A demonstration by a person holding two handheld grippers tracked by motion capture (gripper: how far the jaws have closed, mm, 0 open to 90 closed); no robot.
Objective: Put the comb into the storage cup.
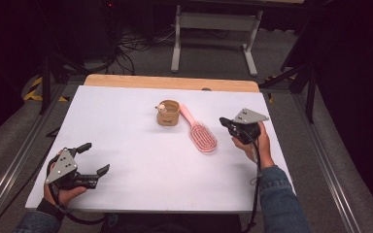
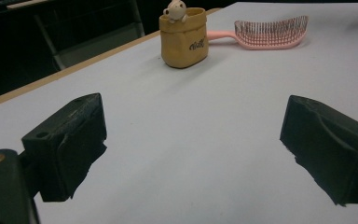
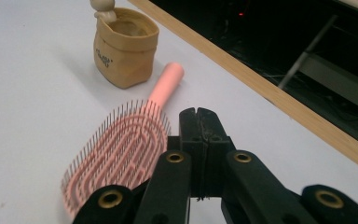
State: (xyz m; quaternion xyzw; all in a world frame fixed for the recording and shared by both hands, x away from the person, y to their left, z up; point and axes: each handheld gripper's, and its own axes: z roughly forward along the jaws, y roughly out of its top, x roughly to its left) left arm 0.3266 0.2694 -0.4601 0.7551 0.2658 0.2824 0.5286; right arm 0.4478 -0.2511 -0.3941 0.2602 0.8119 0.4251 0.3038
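Note:
A pink hairbrush [image 1: 201,133] lies bristles up in the middle of the white table [image 1: 136,160], its handle pointing at a small tan pouch [image 1: 168,113] with a little pale figure on its rim. My right gripper [image 1: 225,122] is shut with nothing in it, just right of the brush head [image 3: 121,149]; its tip [image 3: 198,116] sits beside the bristles. My left gripper [image 1: 93,158] stands open with nothing between its jaws at the near left, far from both. From it the pouch [image 2: 184,37] and brush [image 2: 270,33] lie ahead.
A wooden strip [image 1: 170,82] runs along the table's far edge. Beyond it stand a white metal frame [image 1: 213,29] and cables on the floor. Metal rails [image 1: 320,145] flank the table on both sides.

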